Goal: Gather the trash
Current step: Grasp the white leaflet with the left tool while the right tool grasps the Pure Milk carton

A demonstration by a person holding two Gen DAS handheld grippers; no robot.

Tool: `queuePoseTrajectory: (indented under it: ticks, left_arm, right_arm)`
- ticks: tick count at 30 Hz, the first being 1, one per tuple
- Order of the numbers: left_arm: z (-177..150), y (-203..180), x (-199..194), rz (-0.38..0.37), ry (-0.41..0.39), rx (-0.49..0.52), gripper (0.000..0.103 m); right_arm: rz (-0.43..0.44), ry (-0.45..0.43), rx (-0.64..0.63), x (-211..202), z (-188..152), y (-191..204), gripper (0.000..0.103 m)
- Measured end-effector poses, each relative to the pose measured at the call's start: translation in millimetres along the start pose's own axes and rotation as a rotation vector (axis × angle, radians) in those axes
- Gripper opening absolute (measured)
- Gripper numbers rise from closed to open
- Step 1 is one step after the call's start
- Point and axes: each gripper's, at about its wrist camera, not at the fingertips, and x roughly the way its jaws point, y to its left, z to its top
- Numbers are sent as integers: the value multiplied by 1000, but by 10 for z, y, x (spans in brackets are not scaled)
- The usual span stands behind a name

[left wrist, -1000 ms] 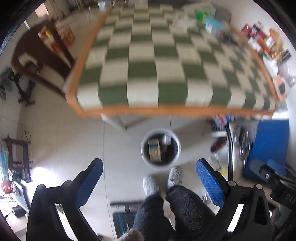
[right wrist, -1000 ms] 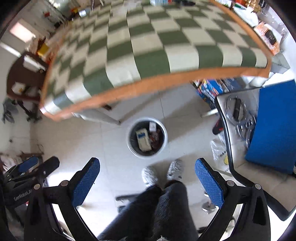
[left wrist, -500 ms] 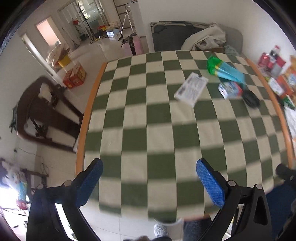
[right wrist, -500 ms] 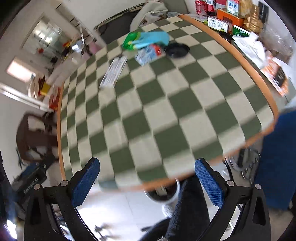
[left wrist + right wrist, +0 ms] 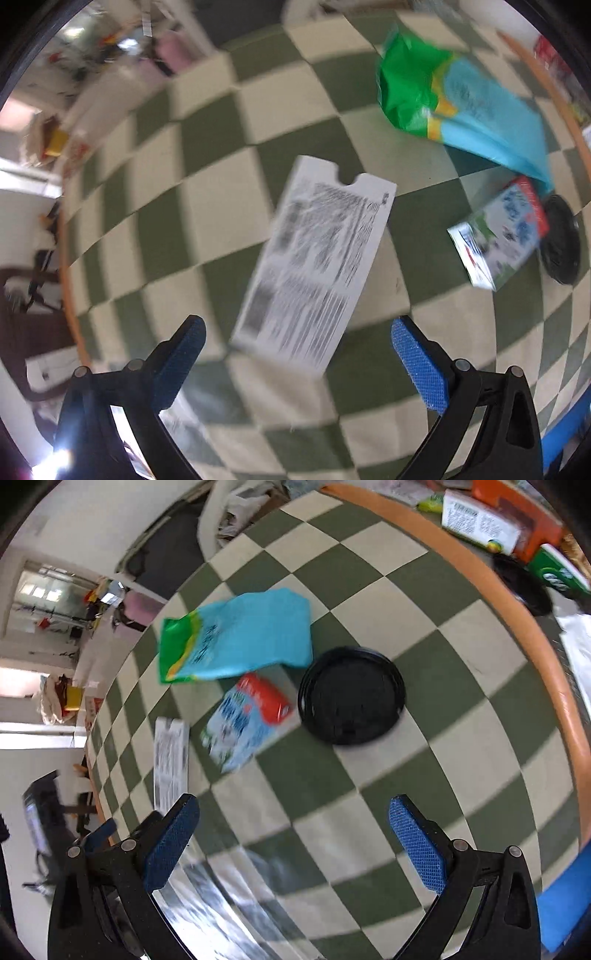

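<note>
Now the green-and-cream checked table [image 5: 424,686] carries the trash: a blue-green bag [image 5: 240,635], touching a small carton [image 5: 247,720], a black lid [image 5: 351,696] just beside it, and a white printed sheet [image 5: 314,258]. Left gripper [image 5: 295,354] hangs over the sheet, fingers spread, nothing held. Right gripper [image 5: 291,838] likewise gapes, near the lid.

Left wrist: close above checkered table [image 5: 221,199], facing down-forward.
Right wrist: higher, same direction.
Shared: black lid [image 5: 351,696].
</note>
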Motion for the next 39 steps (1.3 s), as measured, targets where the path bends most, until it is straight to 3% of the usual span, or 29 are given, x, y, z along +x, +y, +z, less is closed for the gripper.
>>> queuePoseTrajectory:
  ticks: [2, 5, 7, 9, 12, 15, 17, 19, 20, 21, 24, 27, 30, 31, 33, 36, 39]
  left_arm:
    - [124, -48, 191, -33, 58, 23, 102]
    - [169, -58, 279, -48, 68, 28, 102]
    - [155, 16, 241, -65, 45, -14, 90]
    - [135, 156, 194, -70, 29, -99, 80]
    - [-1, 585, 201, -111, 39, -367, 79]
    - [-164, 817, 209, -132, 47, -492, 79]
    - [-215, 834, 212, -128, 65, -487, 80]
    - [-201, 812, 224, -99, 76, -440, 80]
    - [-189, 796, 238, -76, 83, -415, 80]
    - [-183, 790, 238, -64, 79, -401, 83]
    - [-195, 798, 231, -78, 83, -396, 83]
    - [-132, 816, 251, -90, 96, -388, 83]
    - [-149, 830, 313, -127, 113, -366, 82]
    - [-185, 805, 309, -140, 113, -358, 82]
    - [-244, 791, 313, -154, 108, -336, 82]
    - [-232, 740, 357, -138, 124, -285, 84]
    - [-175, 755, 355, -144, 114, -298, 83]
  right_arm:
    - [8, 22, 20, 124, 163, 10, 103]
    - [39, 58, 50, 307, 314, 67, 103]
    - [62, 82, 73, 452, 407, 142, 103]
    - [82, 100, 97, 573, 457, 216, 103]
    - [101, 134, 139, 808, 504, 377, 103]
    - [92, 137, 165, 999, 528, 563, 102]
    - [47, 124, 161, 1102, 548, 670, 98]
    - [-13, 113, 146, 1202, 574, 775, 81]
    - [-37, 112, 141, 1247, 581, 809, 81]
    - [-63, 101, 123, 1261, 578, 875, 72]
    - [-87, 112, -15, 1318, 519, 1070, 71]
    - [-130, 171, -265, 1364, 366, 1265, 71]
    - [-205, 241, -453, 1364, 193, 1335, 74]
    - [-213, 226, -477, 1302, 150, 1321, 91]
    - [-185, 181, -454, 1172, 129, 1276, 103]
    - [-134, 161, -330, 1120, 128, 1217, 103]
    - [-152, 176, -276, 1284, 110, 1243, 103]
